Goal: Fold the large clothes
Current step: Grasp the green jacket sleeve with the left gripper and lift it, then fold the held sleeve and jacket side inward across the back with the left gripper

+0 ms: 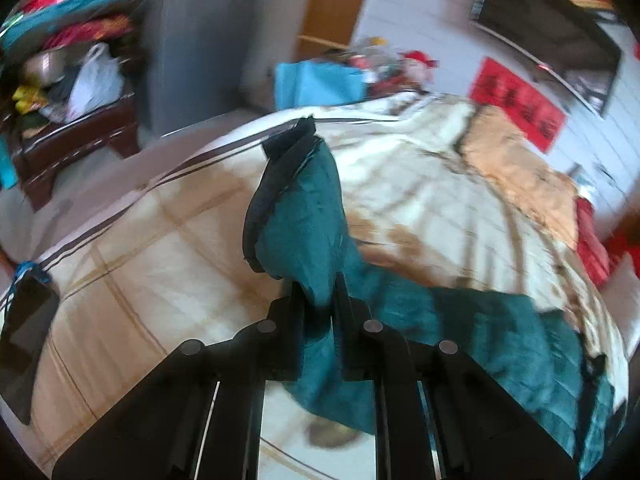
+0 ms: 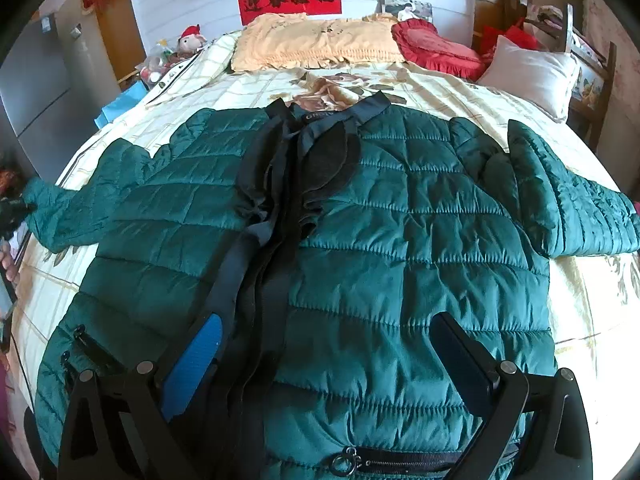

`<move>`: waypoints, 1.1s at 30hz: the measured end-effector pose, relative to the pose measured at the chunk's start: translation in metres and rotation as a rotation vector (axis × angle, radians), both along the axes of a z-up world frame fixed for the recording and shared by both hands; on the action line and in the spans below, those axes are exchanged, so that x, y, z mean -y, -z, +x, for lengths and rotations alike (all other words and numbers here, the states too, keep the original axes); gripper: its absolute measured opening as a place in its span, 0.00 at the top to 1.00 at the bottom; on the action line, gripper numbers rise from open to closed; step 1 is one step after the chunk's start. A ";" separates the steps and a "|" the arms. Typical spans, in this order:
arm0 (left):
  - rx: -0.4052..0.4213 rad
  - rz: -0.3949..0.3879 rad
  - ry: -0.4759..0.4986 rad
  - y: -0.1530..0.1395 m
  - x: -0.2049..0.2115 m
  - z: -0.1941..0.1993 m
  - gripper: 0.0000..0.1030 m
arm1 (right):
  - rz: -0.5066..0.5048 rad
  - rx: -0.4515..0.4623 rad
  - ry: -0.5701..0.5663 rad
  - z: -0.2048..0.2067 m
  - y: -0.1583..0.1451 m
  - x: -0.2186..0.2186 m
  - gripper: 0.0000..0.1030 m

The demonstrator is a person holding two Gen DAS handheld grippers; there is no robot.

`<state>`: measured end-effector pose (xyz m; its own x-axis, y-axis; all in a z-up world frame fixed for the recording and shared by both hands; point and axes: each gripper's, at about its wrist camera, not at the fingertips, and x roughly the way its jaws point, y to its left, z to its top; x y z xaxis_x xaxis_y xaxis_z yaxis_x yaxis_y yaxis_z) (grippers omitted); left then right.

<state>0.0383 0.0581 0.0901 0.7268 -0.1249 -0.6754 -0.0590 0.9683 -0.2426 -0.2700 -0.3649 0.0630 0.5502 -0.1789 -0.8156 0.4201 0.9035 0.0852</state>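
I see the green quilted jacket [image 2: 400,240] spread front-up across the bed [image 2: 580,280], collar toward twelve o'clock near the yellow pillow [image 2: 312,46], hem at six o'clock under my right gripper [image 2: 328,352]. That gripper hangs over the lower front of the jacket with its jaws spread wide, nothing between them; the blue pad [image 2: 196,360] of one finger shows at seven o'clock beside the black zip placket [image 2: 272,220].

My left gripper [image 1: 316,300] is pinched tight on the sleeve [image 1: 304,216], the teal cloth bunched between the two black fingers and rising past them, its black cuff [image 1: 276,184] toward twelve o'clock. In the right wrist view that same sleeve runs out to nine o'clock. The other sleeve [image 2: 580,208] lies folded at three o'clock. A dark phone [image 1: 24,344] rests on the bed edge at nine o'clock.
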 end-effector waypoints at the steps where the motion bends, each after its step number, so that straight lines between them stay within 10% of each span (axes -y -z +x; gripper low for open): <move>1: 0.006 0.001 0.025 -0.006 0.010 -0.007 0.90 | -0.001 0.001 0.000 -0.001 0.000 0.000 0.00; 14: 0.058 0.036 0.305 -0.052 0.132 -0.076 0.90 | 0.019 0.034 0.025 -0.021 -0.009 0.010 0.00; 33: -0.027 0.072 0.557 -0.023 0.270 -0.136 0.90 | 0.049 0.044 0.061 -0.037 -0.006 0.030 0.00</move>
<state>-0.0974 -0.2120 0.1128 0.5466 -0.4374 -0.7140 0.4604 0.8692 -0.1800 -0.3073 -0.3946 0.0693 0.5751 -0.1737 -0.7994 0.4687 0.8709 0.1479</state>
